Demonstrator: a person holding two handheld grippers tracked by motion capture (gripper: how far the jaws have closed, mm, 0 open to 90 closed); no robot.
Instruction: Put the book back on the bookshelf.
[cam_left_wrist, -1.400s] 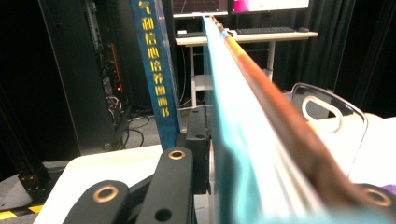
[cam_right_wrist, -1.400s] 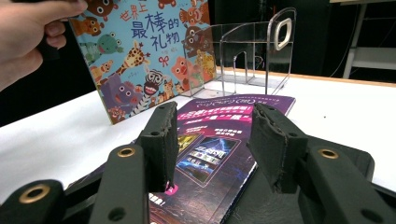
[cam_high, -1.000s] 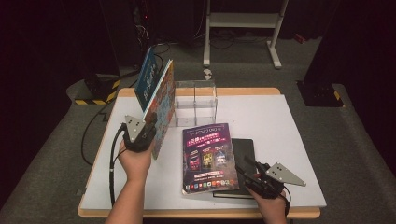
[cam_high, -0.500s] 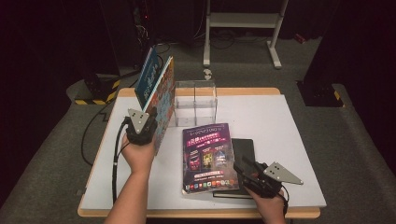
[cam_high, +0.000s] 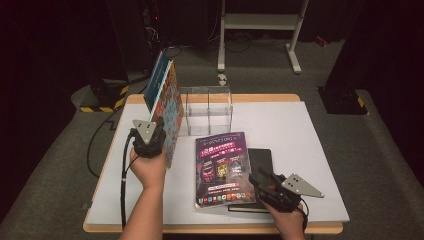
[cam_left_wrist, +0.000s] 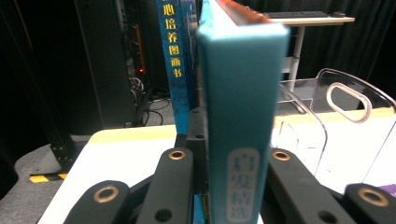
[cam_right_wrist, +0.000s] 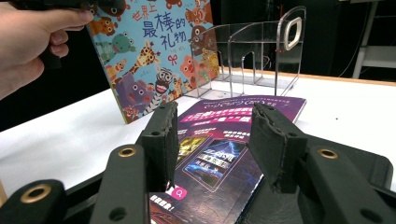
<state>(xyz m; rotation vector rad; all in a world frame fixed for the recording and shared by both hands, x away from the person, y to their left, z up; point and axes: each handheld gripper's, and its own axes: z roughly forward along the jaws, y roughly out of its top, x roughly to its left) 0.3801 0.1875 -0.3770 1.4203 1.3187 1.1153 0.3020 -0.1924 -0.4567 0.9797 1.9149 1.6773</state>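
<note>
Meanwhile, the left claw (cam_high: 161, 136) pinches the picture book (cam_high: 171, 112) by its spine, both black jaws pressed flat against the teal edge, as the left gripper view (cam_left_wrist: 229, 186) makes plain. The book stands on end at the left side of the white table (cam_high: 310, 130), just beside the clear acrylic rack (cam_high: 207, 107), and leans against a second blue book (cam_high: 156, 80) behind it. Compared with a second ago, the left hand has rolled a little: the grey plate on top of its claw now faces up, and the picture book looks nearer to upright. By my judgement it is being squared up before it goes into one of the rack's slots, which stand empty.

The right claw (cam_high: 262, 181) hovers spread over the near right corner of the table, nothing between its jaws; its view looks across the purple magazine (cam_right_wrist: 219, 154). That magazine lies flat near the front edge and overlaps a black book (cam_high: 262, 160) beneath it. The right hand has hardly shifted, so it seems to be waiting. The next step probably calls for sliding the picture book sideways into a slot without knocking the thin dividers.
</note>
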